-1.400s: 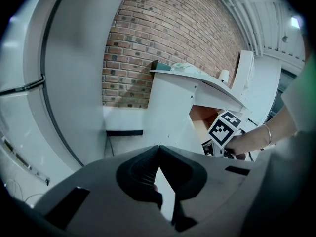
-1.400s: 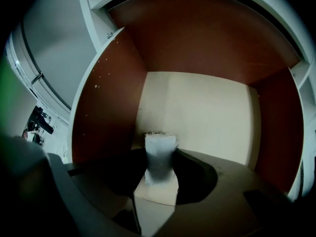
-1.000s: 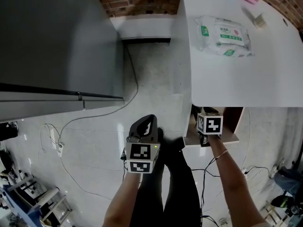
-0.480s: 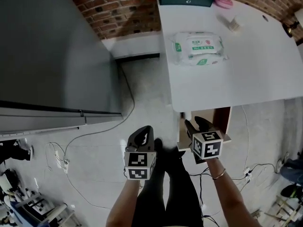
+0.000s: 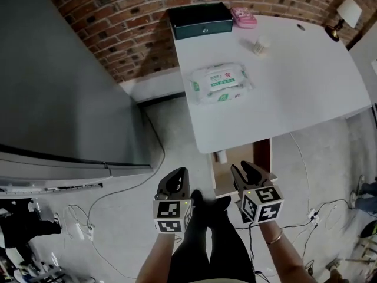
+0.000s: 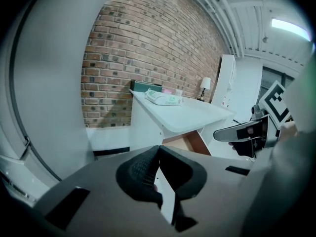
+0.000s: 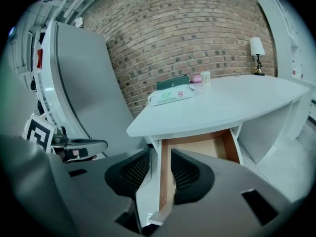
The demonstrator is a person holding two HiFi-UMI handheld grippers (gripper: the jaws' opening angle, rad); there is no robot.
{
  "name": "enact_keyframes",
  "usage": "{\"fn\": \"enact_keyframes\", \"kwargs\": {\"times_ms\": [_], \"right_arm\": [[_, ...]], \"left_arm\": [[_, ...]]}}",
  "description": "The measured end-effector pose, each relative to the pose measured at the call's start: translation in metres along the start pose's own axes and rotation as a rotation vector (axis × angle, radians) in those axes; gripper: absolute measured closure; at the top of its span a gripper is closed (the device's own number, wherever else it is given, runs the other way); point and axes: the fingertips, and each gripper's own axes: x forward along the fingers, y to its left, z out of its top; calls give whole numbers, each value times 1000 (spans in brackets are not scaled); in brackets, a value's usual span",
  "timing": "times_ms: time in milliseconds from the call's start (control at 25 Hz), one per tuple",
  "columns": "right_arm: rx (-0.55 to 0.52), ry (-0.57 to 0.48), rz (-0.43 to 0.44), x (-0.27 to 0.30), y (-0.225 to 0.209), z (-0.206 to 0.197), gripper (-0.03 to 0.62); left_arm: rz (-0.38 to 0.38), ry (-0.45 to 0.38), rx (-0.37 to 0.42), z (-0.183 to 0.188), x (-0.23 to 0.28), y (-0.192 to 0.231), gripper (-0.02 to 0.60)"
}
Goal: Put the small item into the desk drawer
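The small item, a pale little cylinder (image 5: 259,45) (image 7: 205,76), stands on the white desk (image 5: 294,93) near its back edge. Under the desk's near edge the wooden drawer (image 5: 238,170) (image 7: 207,149) is pulled open. My right gripper (image 5: 247,171) (image 7: 160,174) hovers just in front of the drawer. Its jaws stand apart and are closing with nothing between them; only the drawer's left side wall shows through the gap, farther off. My left gripper (image 5: 177,178) (image 6: 157,157) is shut and empty, to the left of the drawer above the floor.
A pack of wet wipes (image 5: 219,82), a dark green box (image 5: 200,20) and a pink item (image 5: 243,16) lie on the desk, with a lamp (image 5: 344,13) at its far right. A tall grey cabinet (image 5: 59,111) stands left. Cables run across the floor (image 5: 147,175).
My right gripper has drawn back from under the desk edge toward me, and the drawer stands open in front of it. The head view has tilted up to show more of the desk.
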Motion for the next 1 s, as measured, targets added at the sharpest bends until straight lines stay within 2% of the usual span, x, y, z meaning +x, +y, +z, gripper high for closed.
{"fn": "enact_keyframes", "kwargs": {"times_ms": [480,1000], "right_arm": [[55,-188,-60,-93,4,61,487],[94,-323,-167,-177,-10,84,546]], "left_arm": [[-85,-63,82,59,-30,-50,560],[-160,-115,168,102,-49,-91,560]]}}
